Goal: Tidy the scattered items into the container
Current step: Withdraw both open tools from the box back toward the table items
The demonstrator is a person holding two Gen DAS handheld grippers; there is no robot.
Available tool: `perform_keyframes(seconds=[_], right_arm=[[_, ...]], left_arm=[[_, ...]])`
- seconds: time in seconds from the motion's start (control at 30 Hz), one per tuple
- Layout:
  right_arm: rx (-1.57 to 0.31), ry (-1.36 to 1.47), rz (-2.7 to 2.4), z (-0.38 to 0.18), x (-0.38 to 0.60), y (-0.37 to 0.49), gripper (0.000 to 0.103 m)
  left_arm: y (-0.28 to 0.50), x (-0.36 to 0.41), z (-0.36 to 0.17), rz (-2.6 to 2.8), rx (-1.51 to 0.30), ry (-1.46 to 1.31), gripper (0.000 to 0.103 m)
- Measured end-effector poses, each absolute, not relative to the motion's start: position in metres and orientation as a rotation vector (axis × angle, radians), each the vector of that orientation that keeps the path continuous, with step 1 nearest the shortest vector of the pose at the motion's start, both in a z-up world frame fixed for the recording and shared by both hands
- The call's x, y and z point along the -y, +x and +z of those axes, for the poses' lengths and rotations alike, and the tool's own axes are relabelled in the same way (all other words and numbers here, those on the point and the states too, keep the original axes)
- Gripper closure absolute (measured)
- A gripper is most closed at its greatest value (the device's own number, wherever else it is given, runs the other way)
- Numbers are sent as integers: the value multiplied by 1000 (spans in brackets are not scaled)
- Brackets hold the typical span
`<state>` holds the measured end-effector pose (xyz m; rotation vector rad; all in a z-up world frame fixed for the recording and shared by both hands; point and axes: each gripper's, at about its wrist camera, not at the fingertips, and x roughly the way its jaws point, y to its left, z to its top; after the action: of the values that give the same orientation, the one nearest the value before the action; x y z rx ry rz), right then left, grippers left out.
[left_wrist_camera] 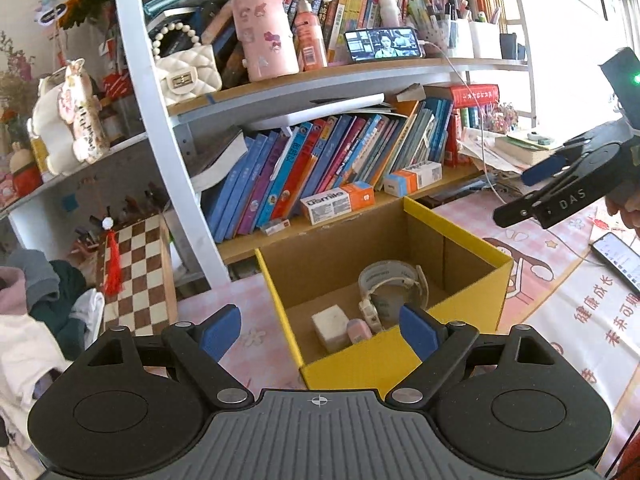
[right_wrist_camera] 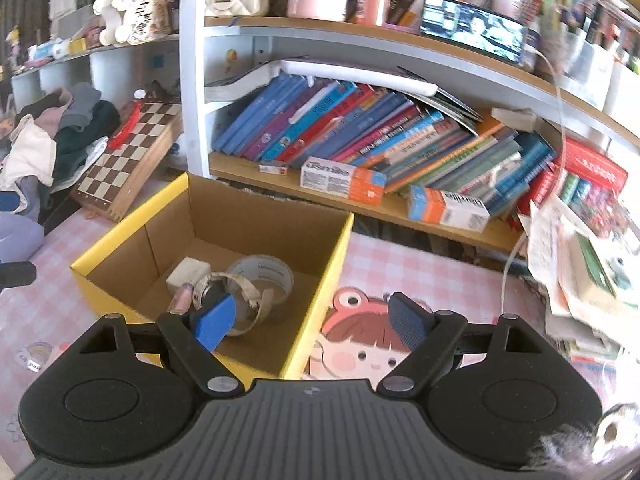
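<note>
The yellow cardboard box [left_wrist_camera: 404, 356] is standing open-topped on the pink checked tablecloth [right_wrist_camera: 420, 272], just in front of the bookshelf [left_wrist_camera: 360, 76]. Four items are lying together on its brown floor: a roll of clear tape [left_wrist_camera: 390, 276], a white wristwatch [left_wrist_camera: 374, 312] leaning against the roll, a white cube-shaped block [left_wrist_camera: 330, 326], and a small pink eraser [left_wrist_camera: 359, 331] touching the block.

The left gripper [left_wrist_camera: 320, 330] is hovering above the box's near wall with its blue-padded fingers [left_wrist_camera: 219, 330] spread wide and nothing between them. One finger is sitting outside the box's left wall; the other is over the near rim.

The right gripper [right_wrist_camera: 312, 320] is likewise spread wide and carrying nothing. Its left finger is hanging over the box interior, in front of the wristwatch [right_wrist_camera: 240, 292]; its right finger is over the cartoon print on the tablecloth, outside the box's right wall.

A folded chessboard [left_wrist_camera: 138, 276] is leaning beside the shelf upright. A phone [left_wrist_camera: 618, 258] is lying on the cloth, well apart from the box.
</note>
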<state>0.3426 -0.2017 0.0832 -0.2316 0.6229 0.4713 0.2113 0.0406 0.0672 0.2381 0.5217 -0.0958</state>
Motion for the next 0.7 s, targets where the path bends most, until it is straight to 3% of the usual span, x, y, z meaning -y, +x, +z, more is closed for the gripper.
perform_keyframes(seconds=[0.7], right_arm=[[-744,-178,353,44,212,249,18]], left_arm=[[148,-63,42,-102,-588,161,14]])
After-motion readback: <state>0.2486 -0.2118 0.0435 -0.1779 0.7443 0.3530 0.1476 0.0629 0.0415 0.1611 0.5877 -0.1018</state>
